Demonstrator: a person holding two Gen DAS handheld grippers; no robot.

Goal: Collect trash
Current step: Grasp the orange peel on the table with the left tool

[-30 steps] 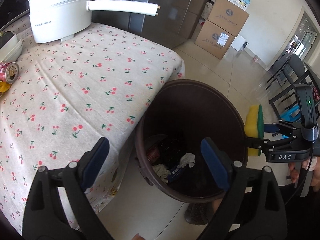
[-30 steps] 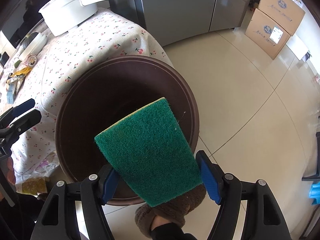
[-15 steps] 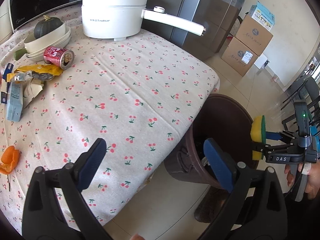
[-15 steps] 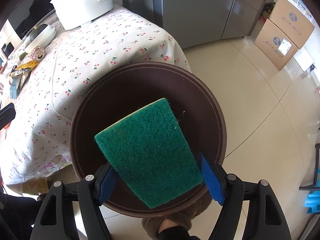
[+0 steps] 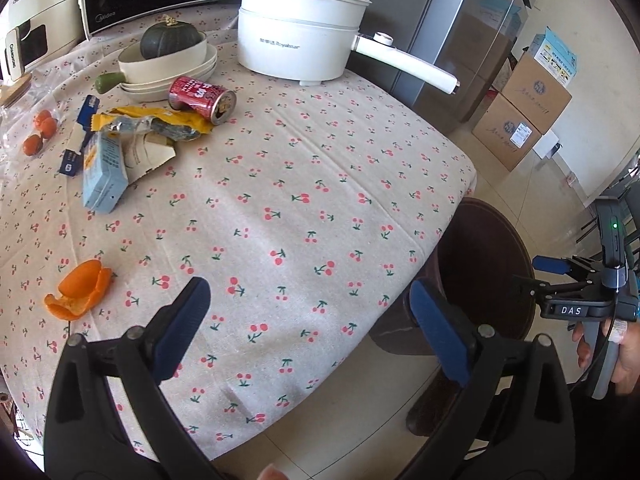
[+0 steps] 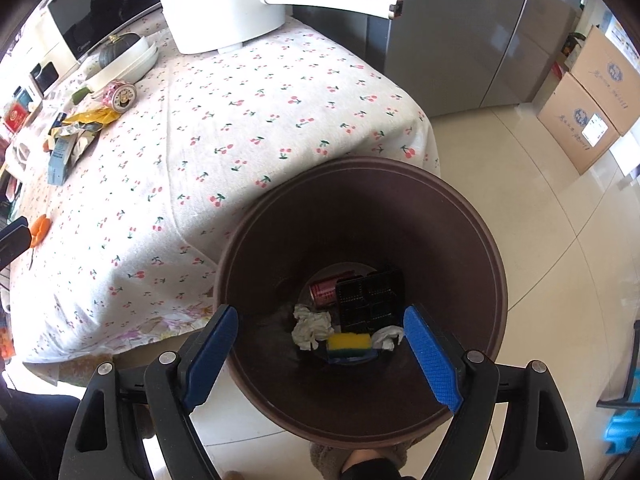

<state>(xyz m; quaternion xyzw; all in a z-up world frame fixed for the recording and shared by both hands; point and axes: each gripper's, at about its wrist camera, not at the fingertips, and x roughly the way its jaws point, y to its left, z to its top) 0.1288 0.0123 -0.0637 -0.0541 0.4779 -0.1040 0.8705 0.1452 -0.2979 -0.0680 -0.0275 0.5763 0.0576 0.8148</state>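
Yellow-and-green sponge (image 6: pixel 349 345) lies at the bottom of the brown bin (image 6: pixel 494 264), among crumpled paper and a can; that drop looks complete. Your right gripper (image 6: pixel 318 346) hangs over the bin, jaws wide, nothing between them. Your left gripper (image 5: pixel 308 322), also wide and empty, faces the tablecloth (image 5: pixel 300 168). Next pickup, by my reading: orange peel (image 5: pixel 80 290) nearest, then wrappers (image 5: pixel 152 124) and red can (image 5: pixel 202 98).

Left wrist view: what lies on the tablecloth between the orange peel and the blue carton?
Nothing: between the orange peel and the blue carton there is only bare cherry-print tablecloth, as the left wrist view shows.
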